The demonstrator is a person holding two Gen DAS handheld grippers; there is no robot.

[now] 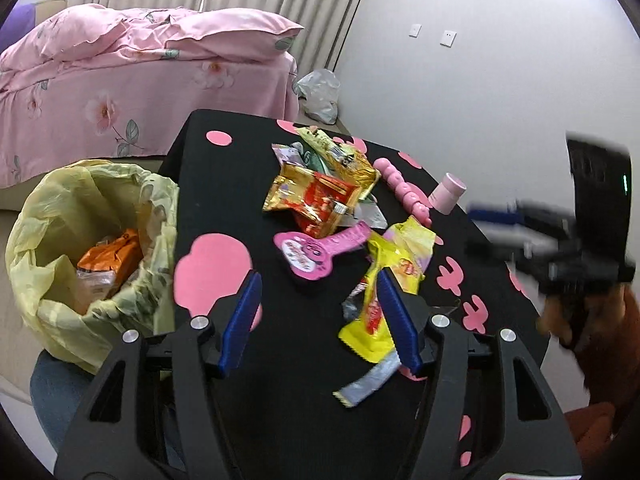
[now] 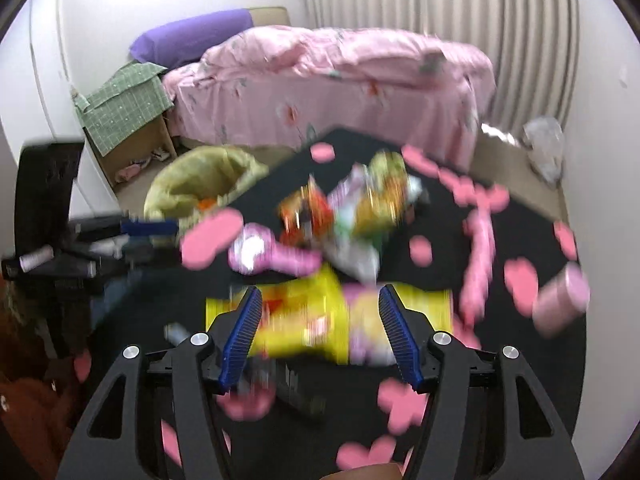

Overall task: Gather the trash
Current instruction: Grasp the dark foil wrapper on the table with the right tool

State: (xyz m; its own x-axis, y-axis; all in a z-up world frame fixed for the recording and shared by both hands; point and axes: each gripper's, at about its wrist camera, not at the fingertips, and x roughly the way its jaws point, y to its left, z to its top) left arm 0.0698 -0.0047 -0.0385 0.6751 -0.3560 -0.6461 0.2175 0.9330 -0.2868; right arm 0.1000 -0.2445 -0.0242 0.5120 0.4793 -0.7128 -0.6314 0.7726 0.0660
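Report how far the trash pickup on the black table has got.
Done: an orange packet and some clear wrapping already lie in the bin bag. In hand: nothing; the left gripper and right gripper are both open and empty. Left: the gold and red wrappers, the pink package and the yellow wrappers remain on the table.

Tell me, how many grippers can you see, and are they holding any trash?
2, both empty and open. The left gripper hovers over the table near the yellow wrapper; the right gripper hovers above the same wrapper.
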